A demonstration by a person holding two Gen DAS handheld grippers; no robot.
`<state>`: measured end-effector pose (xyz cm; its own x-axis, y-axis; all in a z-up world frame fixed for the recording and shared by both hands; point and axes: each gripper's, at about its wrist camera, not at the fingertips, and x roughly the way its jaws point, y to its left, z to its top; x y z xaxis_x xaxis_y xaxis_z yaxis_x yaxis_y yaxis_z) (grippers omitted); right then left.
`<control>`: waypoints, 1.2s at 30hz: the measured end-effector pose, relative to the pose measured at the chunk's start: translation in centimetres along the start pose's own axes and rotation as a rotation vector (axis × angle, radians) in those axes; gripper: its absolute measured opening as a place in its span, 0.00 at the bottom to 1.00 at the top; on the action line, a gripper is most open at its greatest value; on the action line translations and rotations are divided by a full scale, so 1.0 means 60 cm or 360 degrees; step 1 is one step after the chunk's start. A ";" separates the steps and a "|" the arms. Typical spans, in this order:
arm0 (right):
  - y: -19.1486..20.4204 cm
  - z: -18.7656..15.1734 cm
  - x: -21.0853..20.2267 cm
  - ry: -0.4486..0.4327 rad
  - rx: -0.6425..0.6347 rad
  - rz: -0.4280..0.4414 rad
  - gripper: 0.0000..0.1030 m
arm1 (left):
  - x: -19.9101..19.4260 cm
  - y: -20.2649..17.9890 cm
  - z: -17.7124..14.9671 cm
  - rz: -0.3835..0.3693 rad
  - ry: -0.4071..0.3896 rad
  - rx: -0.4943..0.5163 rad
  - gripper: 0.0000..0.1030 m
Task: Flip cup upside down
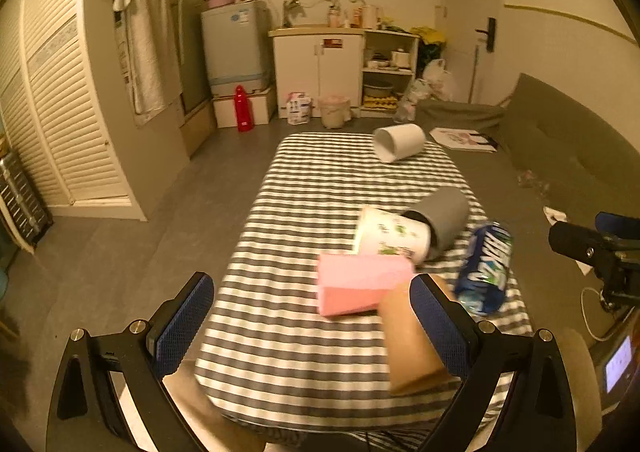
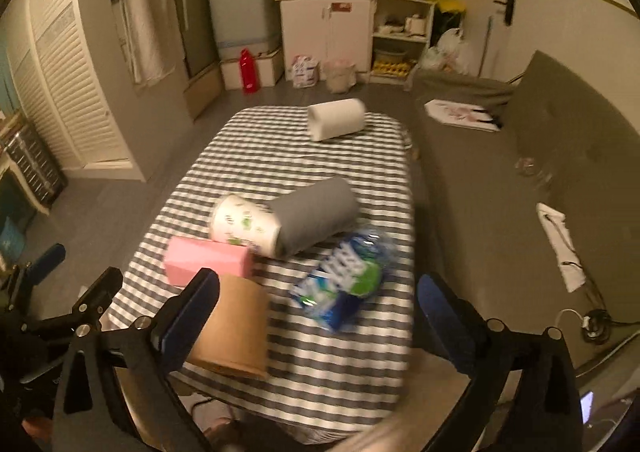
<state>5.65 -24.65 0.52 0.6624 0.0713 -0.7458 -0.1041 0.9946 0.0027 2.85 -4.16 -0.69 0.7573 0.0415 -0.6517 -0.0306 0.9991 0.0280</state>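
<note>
A brown paper cup (image 1: 416, 336) lies on its side near the front of the striped table (image 1: 304, 188); it also shows in the right wrist view (image 2: 236, 332). A white printed cup (image 1: 394, 236) lies on its side, its mouth against a grey cup (image 1: 440, 218); both show in the right wrist view, the printed cup (image 2: 246, 226) and the grey cup (image 2: 316, 212). A white cup (image 1: 400, 141) lies at the far end. My left gripper (image 1: 312, 316) is open and empty above the table's front, its right finger in front of the brown cup. My right gripper (image 2: 318, 312) is open and empty.
A pink block (image 1: 360, 284) lies beside the brown cup. A blue snack bag (image 1: 486, 268) lies at the table's right edge. A grey sofa (image 2: 500, 180) runs along the right. Cabinets, a small fridge (image 1: 234, 48) and a red bottle (image 1: 243, 108) stand beyond the table.
</note>
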 end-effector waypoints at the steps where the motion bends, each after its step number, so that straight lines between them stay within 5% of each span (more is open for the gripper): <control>1: -0.010 -0.007 -0.001 -0.0007 0.0005 -0.0013 0.98 | -0.001 -0.012 -0.002 -0.0003 0.0006 0.0016 0.98; 12: -0.052 -0.086 0.025 0.0019 0.0019 -0.0016 0.98 | 0.017 -0.074 -0.027 -0.0024 0.0103 0.0073 0.98; 36: -0.100 -0.088 0.089 0.0080 0.0107 0.0041 0.98 | 0.113 -0.120 -0.015 -0.0159 0.0441 0.0122 0.98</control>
<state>5.88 -30.65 -7.02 0.6218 0.0948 -0.7774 -0.0697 0.9954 0.0656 7.60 -11.07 -5.96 0.5472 -0.0474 -0.8357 0.0924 0.9957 0.0040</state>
